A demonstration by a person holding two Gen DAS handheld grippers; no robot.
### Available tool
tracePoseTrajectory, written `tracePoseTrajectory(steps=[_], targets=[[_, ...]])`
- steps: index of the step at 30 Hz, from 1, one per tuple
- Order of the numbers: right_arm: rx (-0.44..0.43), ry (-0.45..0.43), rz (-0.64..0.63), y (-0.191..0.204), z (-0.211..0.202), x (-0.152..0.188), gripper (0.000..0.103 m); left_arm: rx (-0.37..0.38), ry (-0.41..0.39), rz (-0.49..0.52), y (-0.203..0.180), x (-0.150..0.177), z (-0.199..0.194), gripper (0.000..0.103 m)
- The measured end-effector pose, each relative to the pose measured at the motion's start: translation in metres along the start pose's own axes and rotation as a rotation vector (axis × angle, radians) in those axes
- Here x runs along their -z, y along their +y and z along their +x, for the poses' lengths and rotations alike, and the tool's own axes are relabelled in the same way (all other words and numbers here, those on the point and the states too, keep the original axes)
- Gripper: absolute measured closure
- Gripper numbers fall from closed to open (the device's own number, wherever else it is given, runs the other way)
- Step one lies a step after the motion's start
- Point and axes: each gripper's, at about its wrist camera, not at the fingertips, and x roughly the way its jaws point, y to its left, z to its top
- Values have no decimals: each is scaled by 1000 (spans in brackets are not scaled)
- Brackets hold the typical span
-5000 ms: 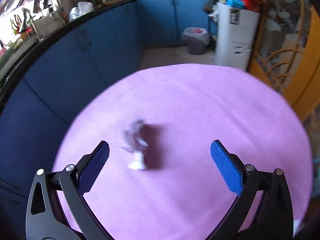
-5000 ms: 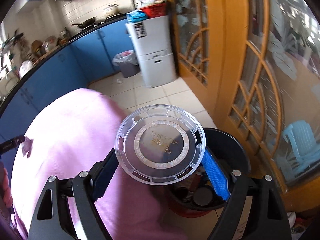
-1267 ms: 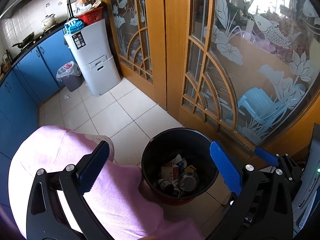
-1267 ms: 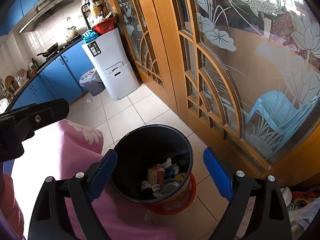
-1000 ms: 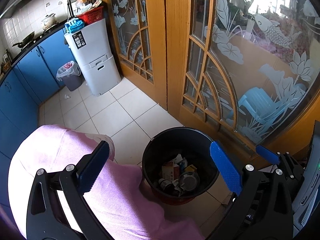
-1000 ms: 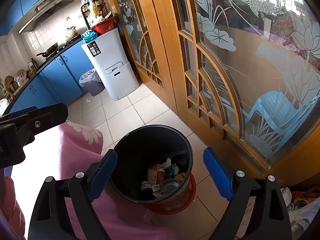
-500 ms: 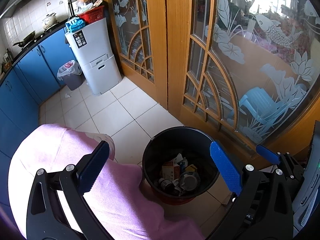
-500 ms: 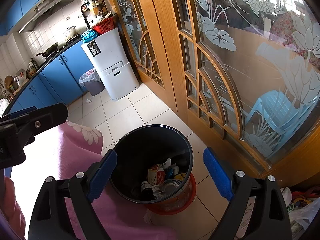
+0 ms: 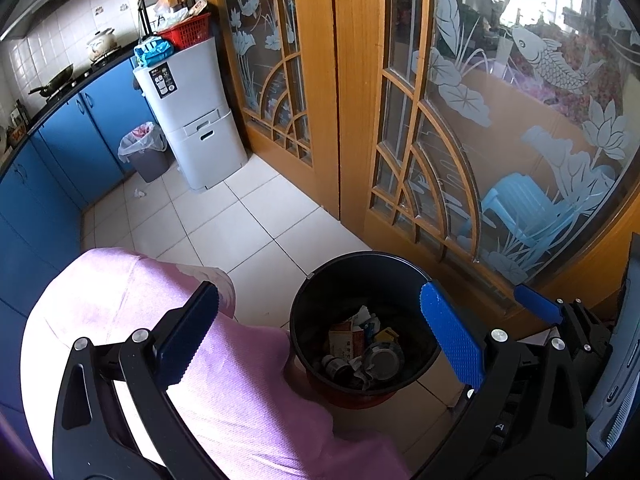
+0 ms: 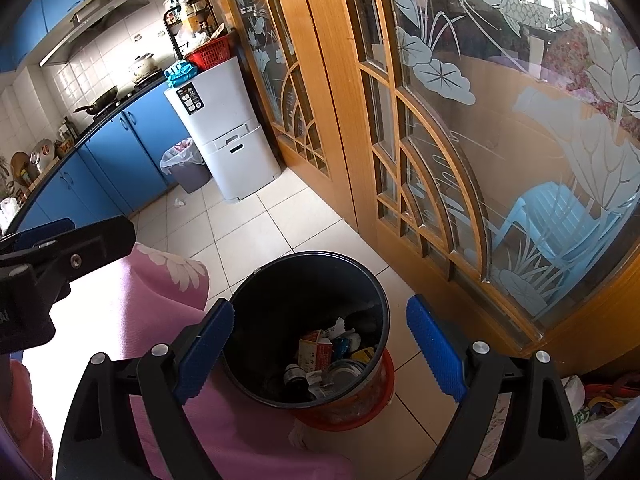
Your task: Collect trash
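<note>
With both your left gripper (image 9: 320, 330) and right gripper (image 10: 320, 354) spread wide and empty, the trash (image 10: 332, 360) sits in the black bin (image 10: 280, 280) at lower centre; the pink tablecloth (image 9: 120, 292) shows nothing left.

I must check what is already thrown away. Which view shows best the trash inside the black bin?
The left wrist view: the trash in the black bin shows nearly whole. In the right wrist view, the near wall hides part.
</note>
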Motion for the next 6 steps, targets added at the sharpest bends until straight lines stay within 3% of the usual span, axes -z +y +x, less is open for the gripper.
tracePoseTrajectory(steps=[6], targets=[[-2, -1, 0, 3, 0, -1, 17, 0, 2, 13, 0, 1, -1, 4]])
